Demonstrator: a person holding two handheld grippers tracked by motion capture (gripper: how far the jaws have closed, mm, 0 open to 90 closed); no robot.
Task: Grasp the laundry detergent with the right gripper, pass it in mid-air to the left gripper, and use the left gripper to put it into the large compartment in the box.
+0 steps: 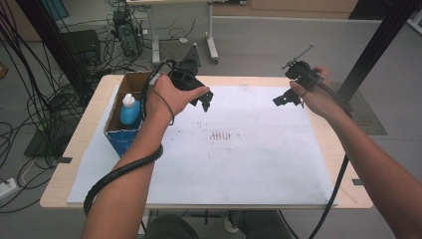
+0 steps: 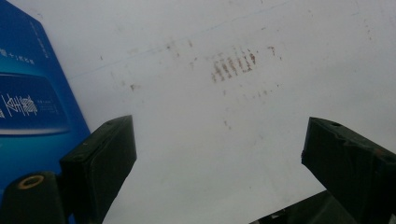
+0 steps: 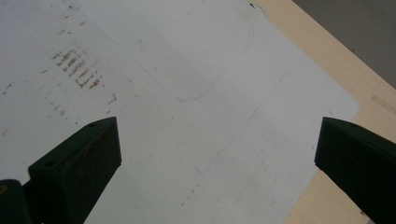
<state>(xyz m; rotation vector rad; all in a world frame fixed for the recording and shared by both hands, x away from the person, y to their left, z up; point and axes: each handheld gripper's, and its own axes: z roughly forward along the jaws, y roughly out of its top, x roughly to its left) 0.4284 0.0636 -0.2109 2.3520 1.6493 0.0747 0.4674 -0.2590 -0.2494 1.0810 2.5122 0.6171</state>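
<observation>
Table (image 1: 343, 164), blue btl (image 1: 130, 110) upright in box (image 1: 115, 135)

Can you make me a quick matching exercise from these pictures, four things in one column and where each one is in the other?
Things:
1. bottle
2. left tool
3. right tool
4. brown smudges

Places:
A. above the sheet's far right part
B. middle of the white sheet
C. inside the cardboard box
D. just right of the box, above the sheet

Pairs: 1-C, 2-D, 3-A, 4-B
</observation>
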